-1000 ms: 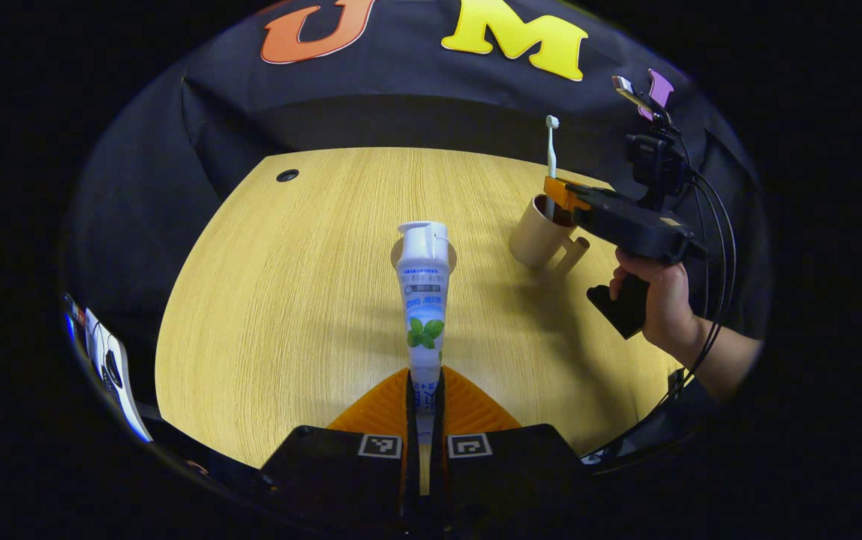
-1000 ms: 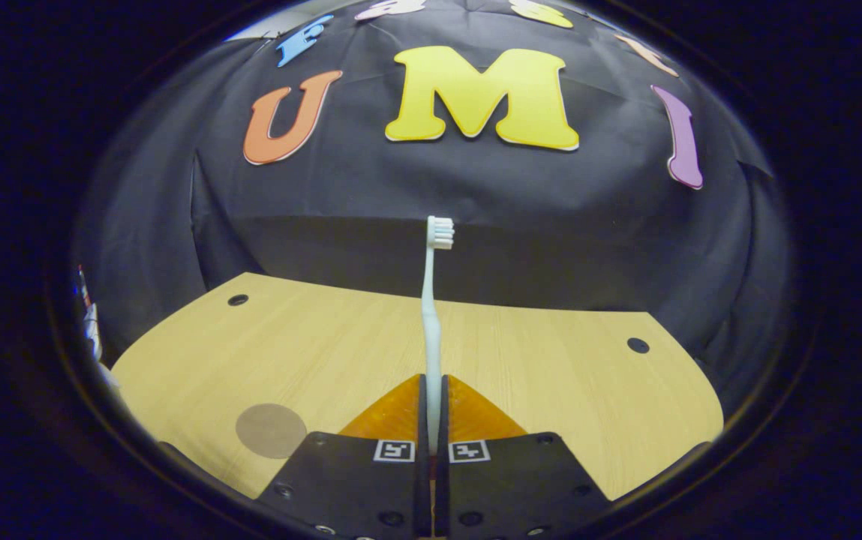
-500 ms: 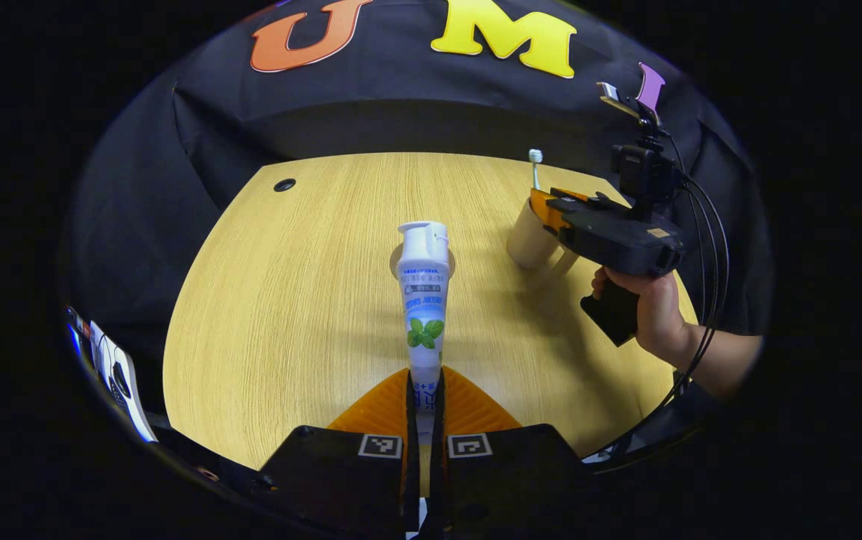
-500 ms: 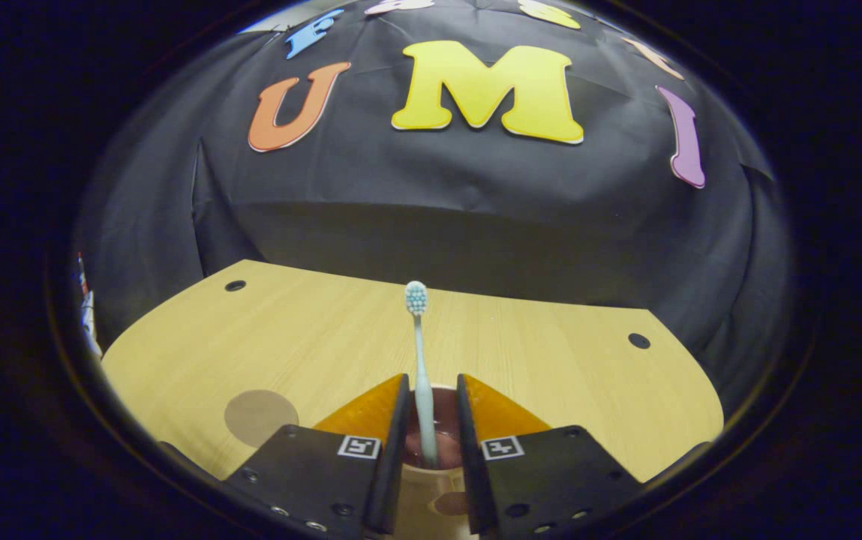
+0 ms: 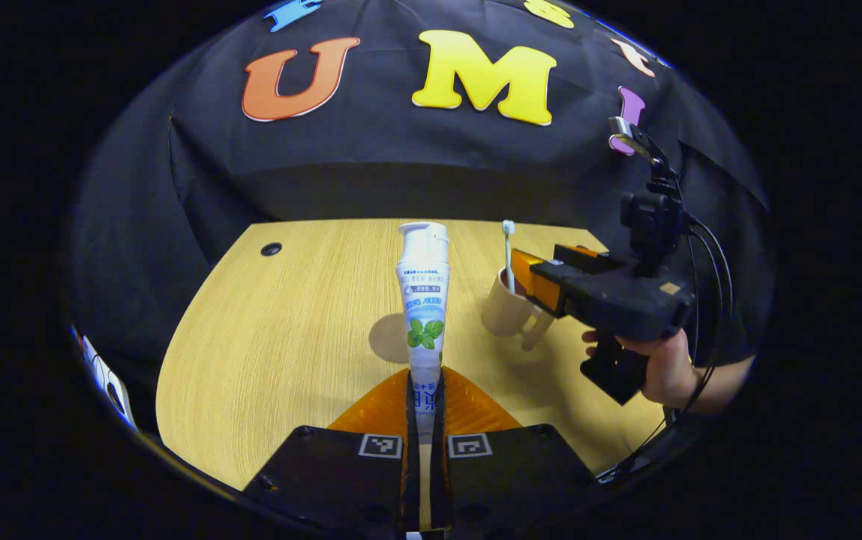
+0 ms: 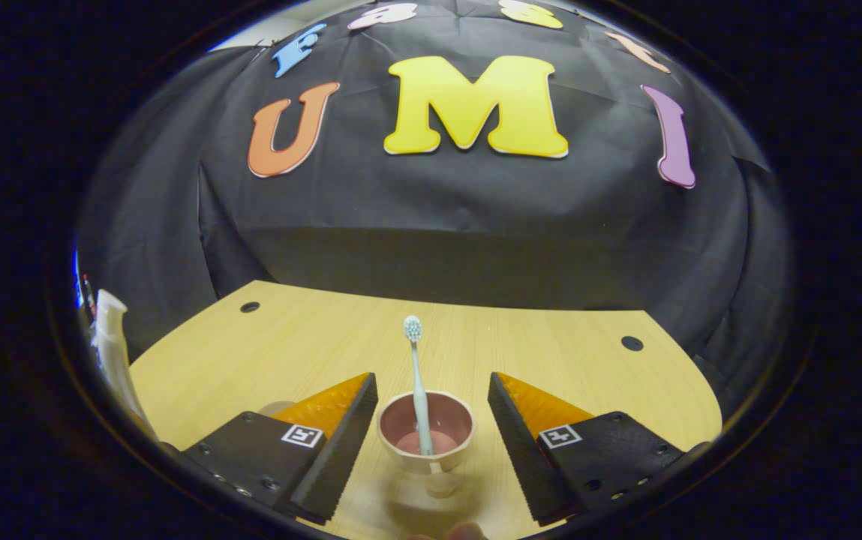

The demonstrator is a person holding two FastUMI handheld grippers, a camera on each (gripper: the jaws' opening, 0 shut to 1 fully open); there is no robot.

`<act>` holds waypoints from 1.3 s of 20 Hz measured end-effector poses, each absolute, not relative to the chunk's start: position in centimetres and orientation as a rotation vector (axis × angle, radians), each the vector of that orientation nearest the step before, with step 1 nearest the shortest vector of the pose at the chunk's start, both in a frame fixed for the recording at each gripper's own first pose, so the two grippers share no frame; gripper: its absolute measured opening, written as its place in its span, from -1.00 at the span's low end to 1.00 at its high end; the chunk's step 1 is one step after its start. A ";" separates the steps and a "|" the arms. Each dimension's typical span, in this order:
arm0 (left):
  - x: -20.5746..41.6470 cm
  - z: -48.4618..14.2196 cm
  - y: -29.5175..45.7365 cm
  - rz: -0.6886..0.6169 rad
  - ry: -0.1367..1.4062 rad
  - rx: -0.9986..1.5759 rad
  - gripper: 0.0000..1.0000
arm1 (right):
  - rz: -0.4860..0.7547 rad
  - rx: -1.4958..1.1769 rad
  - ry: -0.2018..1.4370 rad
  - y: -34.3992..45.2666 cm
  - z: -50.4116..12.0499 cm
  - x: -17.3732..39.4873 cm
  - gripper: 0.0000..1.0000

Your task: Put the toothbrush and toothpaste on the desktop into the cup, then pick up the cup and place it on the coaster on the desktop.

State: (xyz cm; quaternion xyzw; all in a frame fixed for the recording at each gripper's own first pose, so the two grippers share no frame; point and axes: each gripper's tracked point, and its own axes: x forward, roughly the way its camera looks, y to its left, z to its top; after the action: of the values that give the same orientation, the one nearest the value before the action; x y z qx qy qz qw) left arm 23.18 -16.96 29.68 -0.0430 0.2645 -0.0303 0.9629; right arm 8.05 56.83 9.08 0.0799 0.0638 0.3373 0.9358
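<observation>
A: How far along is it?
B: The toothbrush stands in the cup; the right gripper sits just behind it, jaws wide apart.
A: And the toothpaste?
B: Clamped upright in the left gripper, above the desktop, near the cup. It goes in next, I'd say, then the cup onto the coaster

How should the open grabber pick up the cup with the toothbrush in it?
Probably by the cup wall, not its handle. The right gripper is open with one finger either side, and the cup stands upright with its handle pointing back toward the gripper. Come in level from that side and close below the rim, keeping clear of the toothbrush standing inside.
</observation>
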 end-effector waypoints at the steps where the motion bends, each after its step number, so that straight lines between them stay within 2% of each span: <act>1: 23.9 30.3 -17.0 -0.066 0.496 -0.085 -0.84 | 0.689 0.170 0.129 56.1 9.5 7.6 0.80; 5: 28.8 34.3 -19.3 -0.087 0.284 -0.084 -0.84 | 0.695 0.165 0.114 52.5 10.9 5.6 0.92; 7: 31.2 35.5 -20.9 -0.118 0.204 -0.080 -0.84 | 0.688 0.145 0.092 50.0 11.3 5.1 0.92; 13: 36.7 37.1 -25.0 -0.159 0.051 -0.146 -0.84 | 0.647 0.088 0.111 44.5 9.4 5.6 0.93; 19: 40.6 35.8 -28.2 -0.182 -0.009 -0.134 -0.83 | 0.587 0.074 0.180 41.4 5.9 7.1 0.93; 26: 41.6 31.4 -30.2 -0.148 0.027 -0.041 -0.80 | 0.553 0.083 0.245 39.5 3.2 7.6 0.94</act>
State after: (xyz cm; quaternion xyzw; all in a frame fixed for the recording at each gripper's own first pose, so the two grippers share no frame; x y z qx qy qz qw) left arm 41.61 -30.21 31.36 -0.0205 0.0136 -0.0740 0.9970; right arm 7.62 39.49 3.21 0.0406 0.1204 0.2723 0.9538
